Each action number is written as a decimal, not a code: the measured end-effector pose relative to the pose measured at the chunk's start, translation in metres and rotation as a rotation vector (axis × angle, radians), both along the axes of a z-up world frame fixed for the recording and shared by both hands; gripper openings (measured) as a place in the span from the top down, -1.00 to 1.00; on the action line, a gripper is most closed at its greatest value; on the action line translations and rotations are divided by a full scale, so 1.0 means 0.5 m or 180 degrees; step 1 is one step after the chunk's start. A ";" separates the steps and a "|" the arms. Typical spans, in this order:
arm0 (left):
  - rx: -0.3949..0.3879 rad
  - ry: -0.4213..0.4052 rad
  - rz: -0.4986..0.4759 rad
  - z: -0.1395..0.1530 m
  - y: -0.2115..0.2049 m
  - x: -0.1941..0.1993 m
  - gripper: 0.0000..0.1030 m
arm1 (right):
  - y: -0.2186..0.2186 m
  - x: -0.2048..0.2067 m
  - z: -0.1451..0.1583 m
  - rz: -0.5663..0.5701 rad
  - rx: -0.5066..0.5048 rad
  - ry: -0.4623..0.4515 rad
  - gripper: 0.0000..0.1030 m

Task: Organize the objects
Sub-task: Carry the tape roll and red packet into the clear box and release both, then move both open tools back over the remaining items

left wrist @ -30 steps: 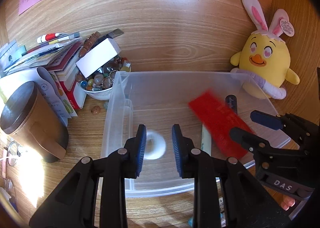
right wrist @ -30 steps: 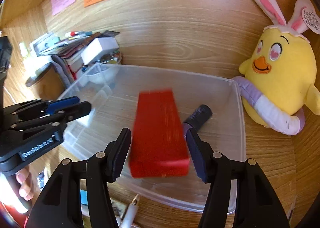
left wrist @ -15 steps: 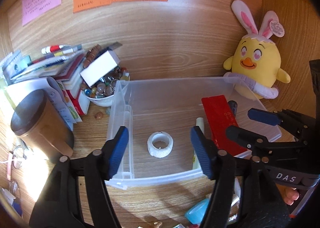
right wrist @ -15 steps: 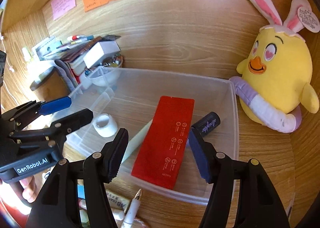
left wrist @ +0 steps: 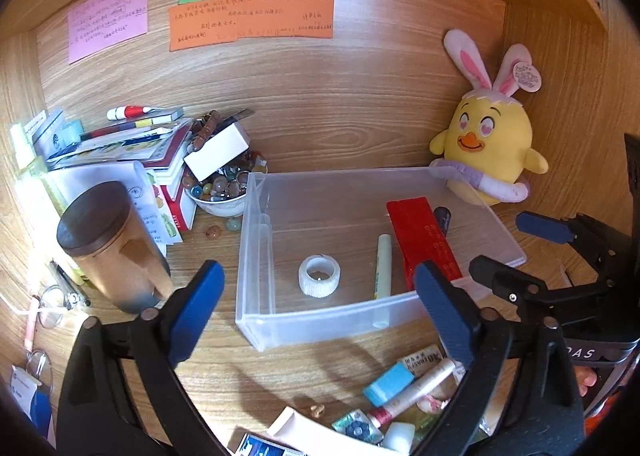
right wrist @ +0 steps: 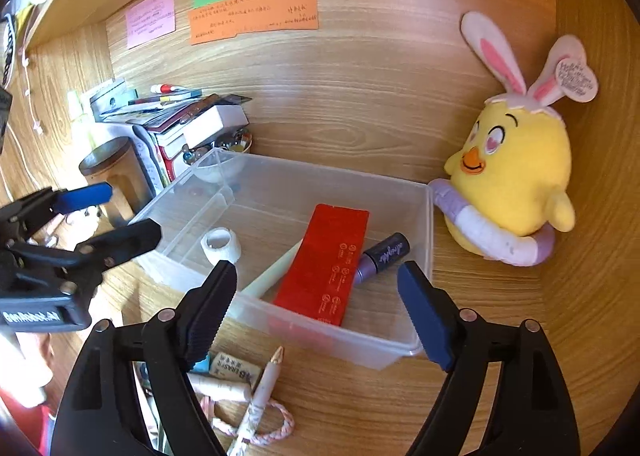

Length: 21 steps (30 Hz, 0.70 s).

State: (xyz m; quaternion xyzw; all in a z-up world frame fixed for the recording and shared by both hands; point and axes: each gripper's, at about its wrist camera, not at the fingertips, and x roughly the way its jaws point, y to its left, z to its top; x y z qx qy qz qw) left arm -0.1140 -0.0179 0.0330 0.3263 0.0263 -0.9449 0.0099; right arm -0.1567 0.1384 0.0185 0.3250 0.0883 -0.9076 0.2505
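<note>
A clear plastic bin sits on the wooden desk. In it lie a white tape roll, a pale green pen, a red flat packet and a purple tube. My left gripper is open and empty, held back from the bin's front wall. My right gripper is open and empty, above the bin's near edge. Each gripper shows in the other's view, the right one and the left one.
Loose small items lie in front of the bin: a blue eraser, a white pen, a pink braided cord. A wooden-lidded jar, a book stack and a bowl of marbles stand left. A yellow plush chick sits right.
Both grippers opened wide and pulled back from the bin. The tape roll and the red packet, released, now lie still inside the bin.
</note>
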 end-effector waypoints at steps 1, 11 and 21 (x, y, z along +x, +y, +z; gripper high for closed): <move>0.0004 0.0005 0.0000 0.002 -0.002 0.007 -0.90 | 0.002 0.008 0.000 0.0005 0.0009 0.0012 -0.60; 0.0001 -0.0064 0.0063 -0.011 -0.028 0.070 -0.92 | 0.027 0.052 -0.031 -0.0011 -0.0068 -0.0147 -0.60; 0.0058 -0.0445 0.0225 -0.087 -0.073 0.124 -0.92 | 0.051 0.091 -0.093 -0.0094 0.0055 -0.0351 -0.60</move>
